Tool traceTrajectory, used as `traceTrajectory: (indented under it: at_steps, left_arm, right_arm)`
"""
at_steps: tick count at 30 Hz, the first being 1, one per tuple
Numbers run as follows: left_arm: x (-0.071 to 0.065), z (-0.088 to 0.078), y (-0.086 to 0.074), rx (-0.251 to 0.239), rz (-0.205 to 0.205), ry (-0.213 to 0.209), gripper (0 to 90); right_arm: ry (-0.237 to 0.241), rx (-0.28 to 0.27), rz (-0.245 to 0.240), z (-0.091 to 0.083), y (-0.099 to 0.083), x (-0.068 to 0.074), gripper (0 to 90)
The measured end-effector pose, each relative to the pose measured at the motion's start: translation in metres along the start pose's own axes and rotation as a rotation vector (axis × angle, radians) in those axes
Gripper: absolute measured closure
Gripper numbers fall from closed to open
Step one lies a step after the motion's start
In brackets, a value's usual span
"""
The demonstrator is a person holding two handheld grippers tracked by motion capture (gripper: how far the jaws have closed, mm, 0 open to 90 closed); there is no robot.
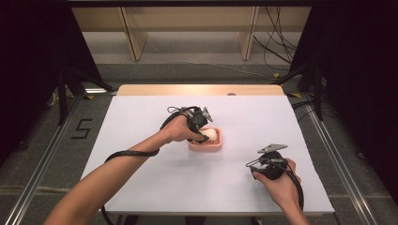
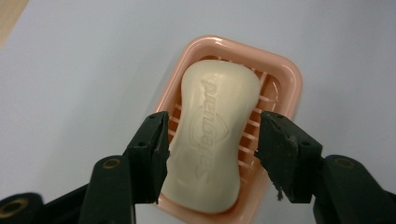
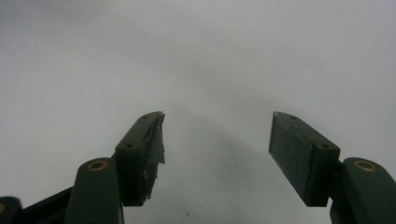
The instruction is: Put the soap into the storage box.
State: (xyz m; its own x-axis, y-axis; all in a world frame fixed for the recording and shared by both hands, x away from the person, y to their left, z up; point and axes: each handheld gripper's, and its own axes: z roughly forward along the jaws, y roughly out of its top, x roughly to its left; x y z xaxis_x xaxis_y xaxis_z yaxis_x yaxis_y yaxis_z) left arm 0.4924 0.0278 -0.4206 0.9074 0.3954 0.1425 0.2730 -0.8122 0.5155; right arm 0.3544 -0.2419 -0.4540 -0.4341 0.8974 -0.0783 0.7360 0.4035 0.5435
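A cream bar of soap (image 2: 215, 135) with embossed lettering lies in a pink slatted soap dish (image 2: 285, 74). The dish (image 1: 206, 146) sits near the middle of the white table, with the soap (image 1: 212, 134) in it. My left gripper (image 2: 215, 121) points down over the dish, one jaw on each side of the bar. Its jaws are open: one pad is at the soap's edge, the other stands clear with dish slats showing in the gap. My right gripper (image 3: 217, 116) hovers open over bare table at the near right (image 1: 253, 166), with nothing between its fingers.
The white table sheet (image 1: 141, 117) ends in a wooden strip (image 1: 197, 89) at the far edge. Beyond it are wooden shelf legs (image 1: 133, 42) and loose cables (image 1: 277, 51) on the floor. Dark curtains flank both sides.
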Motion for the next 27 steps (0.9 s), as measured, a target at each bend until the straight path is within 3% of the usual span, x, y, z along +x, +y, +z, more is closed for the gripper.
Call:
traceTrajectory:
  at_steps: [5,6,9,12,16,18,21,23,25,27]
  left_arm:
    - [-0.002,-0.022,-0.019,-0.044,-0.041,-0.001,41.1]
    - [-0.003,-0.027,-0.026,-0.064,-0.073,0.001,40.8]
    - [-0.005,-0.041,-0.044,-0.065,-0.093,0.005,39.4]
    - [-0.011,-0.055,-0.068,-0.093,-0.134,0.014,38.2]
    - [-0.028,-0.073,-0.107,-0.138,-0.236,0.016,38.4]
    - [-0.037,-0.075,-0.13,-0.16,-0.284,0.0,38.4]
    - [-0.053,-0.076,-0.162,-0.163,-0.356,0.009,38.4]
    - [-0.06,-0.077,-0.178,-0.153,-0.375,-0.007,37.7]
    - [-0.065,-0.081,-0.192,-0.123,-0.383,0.014,37.7]
    - [-0.068,-0.085,-0.201,-0.139,-0.408,0.022,37.7]
  right_arm:
    - [0.006,0.003,-0.005,0.001,0.0,0.0,36.1]
    - [0.002,0.004,-0.004,0.0,0.0,0.0,36.0]
    - [0.0,0.002,-0.002,0.0,0.0,0.0,36.0]
    - [0.0,0.003,0.0,0.001,0.0,0.0,36.0]
    - [0.0,0.007,-0.001,0.002,0.0,0.0,36.0]
    - [0.003,0.008,-0.008,0.001,0.0,0.0,36.0]
    - [0.002,0.011,-0.007,0.002,0.0,0.0,36.0]
    - [0.002,0.012,-0.007,0.002,0.0,0.001,35.9]
    - [0.003,0.009,-0.004,0.002,0.0,0.002,35.9]
    - [0.002,0.01,-0.013,0.002,0.001,0.002,35.7]
